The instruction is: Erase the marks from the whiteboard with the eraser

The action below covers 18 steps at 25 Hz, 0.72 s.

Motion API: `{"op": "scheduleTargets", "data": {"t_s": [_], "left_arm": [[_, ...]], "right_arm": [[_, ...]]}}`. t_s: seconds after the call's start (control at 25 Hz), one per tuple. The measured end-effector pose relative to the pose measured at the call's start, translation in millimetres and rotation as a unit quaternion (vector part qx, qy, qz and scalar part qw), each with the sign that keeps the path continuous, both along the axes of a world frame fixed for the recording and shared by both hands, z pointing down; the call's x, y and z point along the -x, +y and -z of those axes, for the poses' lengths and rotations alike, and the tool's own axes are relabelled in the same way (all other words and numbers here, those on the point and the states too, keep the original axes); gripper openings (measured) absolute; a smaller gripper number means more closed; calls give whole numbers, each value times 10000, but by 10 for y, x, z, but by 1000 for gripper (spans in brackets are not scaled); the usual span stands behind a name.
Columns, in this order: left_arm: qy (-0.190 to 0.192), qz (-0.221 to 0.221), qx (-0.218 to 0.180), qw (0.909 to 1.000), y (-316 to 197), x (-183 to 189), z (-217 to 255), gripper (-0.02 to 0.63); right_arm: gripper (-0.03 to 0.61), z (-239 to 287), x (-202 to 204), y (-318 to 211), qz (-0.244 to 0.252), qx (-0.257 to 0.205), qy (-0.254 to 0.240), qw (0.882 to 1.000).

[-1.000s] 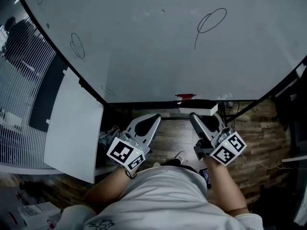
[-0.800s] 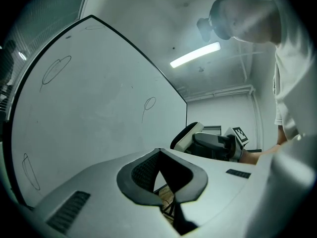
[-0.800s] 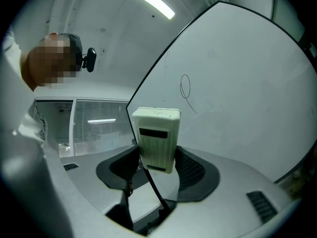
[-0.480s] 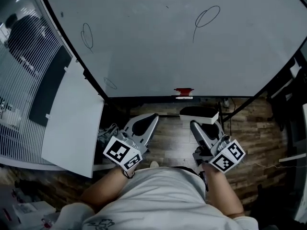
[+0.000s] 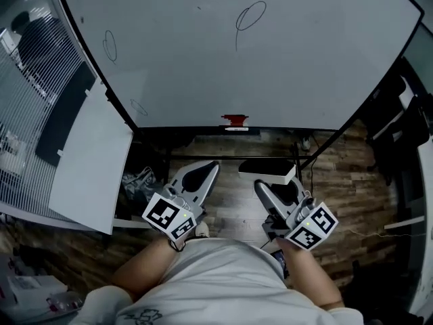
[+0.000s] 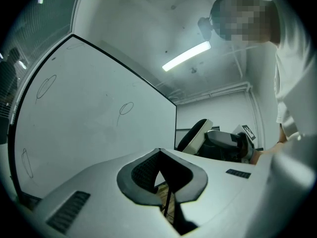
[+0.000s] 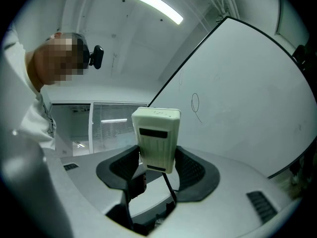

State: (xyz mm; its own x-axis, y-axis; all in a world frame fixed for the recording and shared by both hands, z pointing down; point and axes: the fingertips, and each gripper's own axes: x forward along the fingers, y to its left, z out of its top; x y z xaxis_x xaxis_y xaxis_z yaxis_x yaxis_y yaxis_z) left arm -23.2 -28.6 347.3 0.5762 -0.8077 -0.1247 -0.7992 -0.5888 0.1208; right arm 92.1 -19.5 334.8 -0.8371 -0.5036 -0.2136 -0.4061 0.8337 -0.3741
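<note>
The whiteboard [image 5: 284, 66] stands ahead of me and carries a looped mark with a tail [image 5: 249, 16], a thin oval [image 5: 109, 46] and a faint small oval [image 5: 139, 107]. My right gripper [image 5: 261, 183] is held low over the floor, short of the board, shut on the cream-white eraser [image 5: 267, 170]. In the right gripper view the eraser [image 7: 156, 138] stands upright between the pads of the right gripper [image 7: 156, 155], with the loop mark [image 7: 195, 103] beyond. My left gripper [image 5: 212, 165] sits beside it, shut and holding nothing. The left gripper [image 6: 159, 151] points at the board.
A small red object [image 5: 235, 119] sits on the board's lower ledge. A white panel [image 5: 88, 161] and window blinds [image 5: 24, 114] are on the left. Dark chairs [image 5: 392, 124] stand on the right. Wooden floor [image 5: 230, 151] and the board's black stand bars lie below the board.
The head view has swung, so the board and its marks sit further left in the picture. Both grippers stay low by my body, the right one still holding the eraser.
</note>
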Motion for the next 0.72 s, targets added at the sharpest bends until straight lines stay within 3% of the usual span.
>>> {"op": "scheduleTargets", "data": {"t_s": [0.36, 0.72], "left_arm": [[5, 36, 138, 9999, 682, -845, -140, 6], [4, 35, 43, 10000, 1090, -1225, -44, 6]], "right_arm": [[233, -47, -774, 736, 160, 28, -141, 9998], [233, -28, -1139, 1120, 132, -64, -316, 9994]]}}
